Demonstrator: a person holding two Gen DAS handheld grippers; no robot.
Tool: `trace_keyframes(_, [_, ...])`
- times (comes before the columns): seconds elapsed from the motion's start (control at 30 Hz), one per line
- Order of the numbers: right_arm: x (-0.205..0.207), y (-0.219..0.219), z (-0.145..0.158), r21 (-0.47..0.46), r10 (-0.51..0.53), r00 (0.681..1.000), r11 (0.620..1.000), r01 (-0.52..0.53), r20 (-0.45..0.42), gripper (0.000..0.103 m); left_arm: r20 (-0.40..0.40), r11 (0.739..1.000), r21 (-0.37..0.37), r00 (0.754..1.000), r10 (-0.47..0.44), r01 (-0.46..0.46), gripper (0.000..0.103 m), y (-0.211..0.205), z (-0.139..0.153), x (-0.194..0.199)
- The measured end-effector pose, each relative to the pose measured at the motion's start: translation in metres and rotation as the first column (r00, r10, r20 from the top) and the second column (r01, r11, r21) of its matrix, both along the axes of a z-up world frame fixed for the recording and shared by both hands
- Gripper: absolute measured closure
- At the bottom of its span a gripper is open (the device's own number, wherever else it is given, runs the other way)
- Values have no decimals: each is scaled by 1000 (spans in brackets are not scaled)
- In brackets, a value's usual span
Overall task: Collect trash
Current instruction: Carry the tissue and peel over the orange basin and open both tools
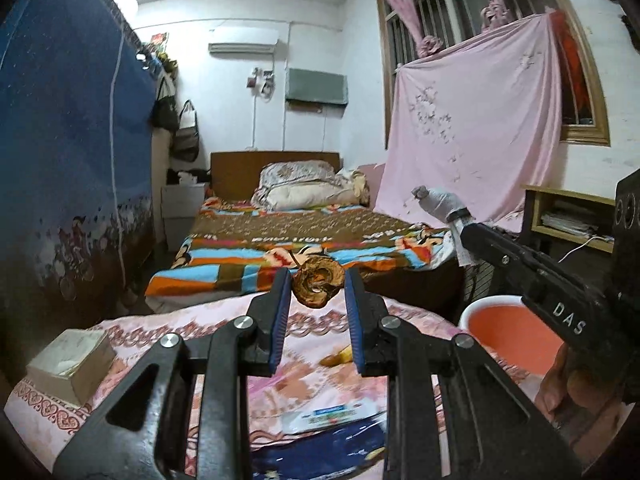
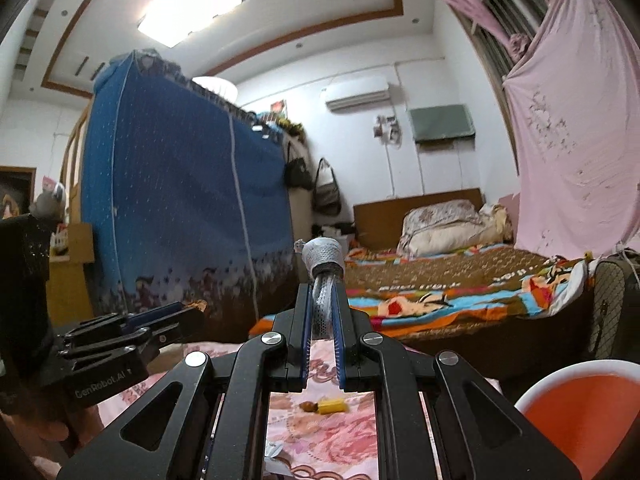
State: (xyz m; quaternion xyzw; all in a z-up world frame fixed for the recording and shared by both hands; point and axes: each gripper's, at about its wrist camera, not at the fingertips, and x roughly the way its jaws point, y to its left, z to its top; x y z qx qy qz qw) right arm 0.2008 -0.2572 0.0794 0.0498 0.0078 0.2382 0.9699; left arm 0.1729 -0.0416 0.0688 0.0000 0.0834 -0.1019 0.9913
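My left gripper [image 1: 318, 280] is shut on a brown dried fruit peel [image 1: 318, 285] and holds it up above the pink flowered bedspread [image 1: 320, 376]. My right gripper [image 2: 323, 300] is shut on a crumpled white wrapper with a dotted pattern [image 2: 325, 256], lifted above the bedspread [image 2: 320, 436]; it also shows in the left wrist view [image 1: 442, 202], right of my left gripper. A yellow scrap with a small brown bit [image 2: 330, 405] lies on the bedspread under my right gripper; it also shows in the left wrist view [image 1: 340, 357]. A white and blue packet [image 1: 332, 418] lies near the front.
An orange bin with a white rim [image 1: 508, 334] stands to the right of the bed, also in the right wrist view [image 2: 580, 412]. A small cardboard box [image 1: 72, 364] sits at the left. A second bed with a striped blanket [image 1: 304, 248] lies beyond. A blue wardrobe cover [image 1: 68, 160] stands left.
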Motion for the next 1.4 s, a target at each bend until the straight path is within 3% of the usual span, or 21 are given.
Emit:
trace_keyframes(0.33, [-20,-31,9,7,-97,992,995,97,82,95,61,996,0,994,-86,86,92,-29,14,-10])
trace_keyframes(0.63, [-29,-68,13,54,-195,977,980,190,90,95,79,984,8,981,-180,180,92,-64,19,-13])
trace_keyframes(1.0, [-37,-112,12,98,-315,948,946,310,49,95,62,956,28,954,-293,292,92,-109,16,-15])
trace_keyframes(1.4, [-32,-148,6,129,-408,911,902,412,-56,95,-43,920,-5,919,-391,392,92,-152,2,-4])
